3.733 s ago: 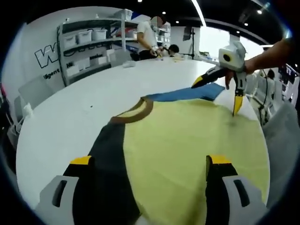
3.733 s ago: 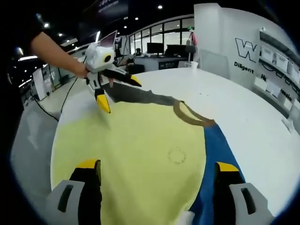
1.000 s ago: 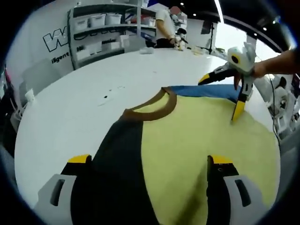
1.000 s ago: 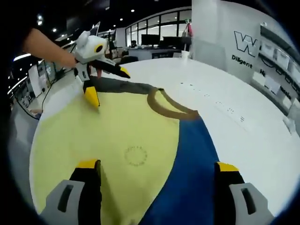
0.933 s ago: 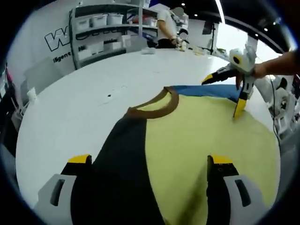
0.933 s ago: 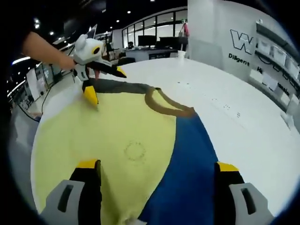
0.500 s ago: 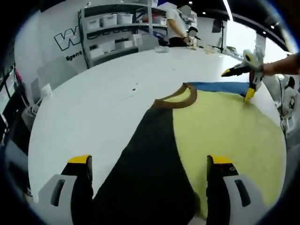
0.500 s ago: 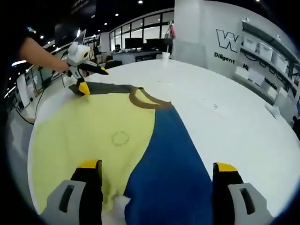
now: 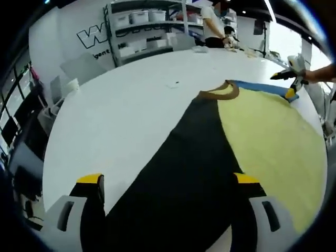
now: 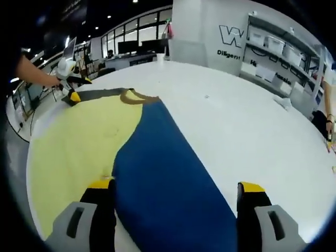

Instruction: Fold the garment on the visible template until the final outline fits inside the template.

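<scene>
White bench [image 9: 121, 105] carries the garment [image 9: 273, 131] spread flat, running to its near edge: yellow body, black sleeve [image 9: 184, 173] on one side, blue sleeve [image 10: 168, 178] on the other, brown collar [image 9: 220, 93] toward the bench's middle. My left gripper [image 9: 167, 191] hangs spread over the black sleeve, nothing pinched. My right gripper [image 10: 176, 199] hangs spread over the blue sleeve, likewise nothing between the jaws. Shelving [image 9: 142, 23] with bins stands beyond the far edge.
</scene>
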Demonstrator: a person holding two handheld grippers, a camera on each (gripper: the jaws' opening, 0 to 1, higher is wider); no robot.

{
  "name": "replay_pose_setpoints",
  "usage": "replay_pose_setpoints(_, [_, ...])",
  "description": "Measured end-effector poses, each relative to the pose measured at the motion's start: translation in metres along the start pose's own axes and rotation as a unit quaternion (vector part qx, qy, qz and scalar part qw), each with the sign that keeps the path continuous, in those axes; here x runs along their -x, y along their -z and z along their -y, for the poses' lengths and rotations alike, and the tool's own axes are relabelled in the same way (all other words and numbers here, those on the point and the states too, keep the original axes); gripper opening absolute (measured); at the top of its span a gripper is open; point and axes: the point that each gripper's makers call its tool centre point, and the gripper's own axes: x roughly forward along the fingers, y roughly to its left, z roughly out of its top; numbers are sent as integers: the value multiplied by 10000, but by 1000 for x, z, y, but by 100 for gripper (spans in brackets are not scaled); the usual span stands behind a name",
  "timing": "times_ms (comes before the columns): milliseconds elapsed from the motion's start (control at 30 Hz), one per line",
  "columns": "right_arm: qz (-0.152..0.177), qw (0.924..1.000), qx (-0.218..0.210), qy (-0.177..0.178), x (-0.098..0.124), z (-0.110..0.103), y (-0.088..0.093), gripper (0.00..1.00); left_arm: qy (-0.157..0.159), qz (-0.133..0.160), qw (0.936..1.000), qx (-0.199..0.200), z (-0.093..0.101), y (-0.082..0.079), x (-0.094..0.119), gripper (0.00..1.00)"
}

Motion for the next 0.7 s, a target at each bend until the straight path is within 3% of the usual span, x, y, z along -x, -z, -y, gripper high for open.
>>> replay_pose_setpoints(267, [7, 9997, -117, 192, 11, 11, 7, 94, -143, -141, 9998, 27, -10, 19, 12, 97])
replay_pose_setpoints(333, [-84, 9996, -139, 240, 14, 14, 16, 95, -157, -208, 9997, -7, -10, 26, 15, 97])
replay_pose_setpoints(500, [-362, 9989, -64, 295, 20, 16, 38, 95, -235, -138, 9995, 157, -17, 31, 20, 99])
replay_pose_setpoints(700, [-232, 9985, -259, 426, 25, 32, 45, 99, -242, -142, 9994, 199, -21, 31, 19, 99])
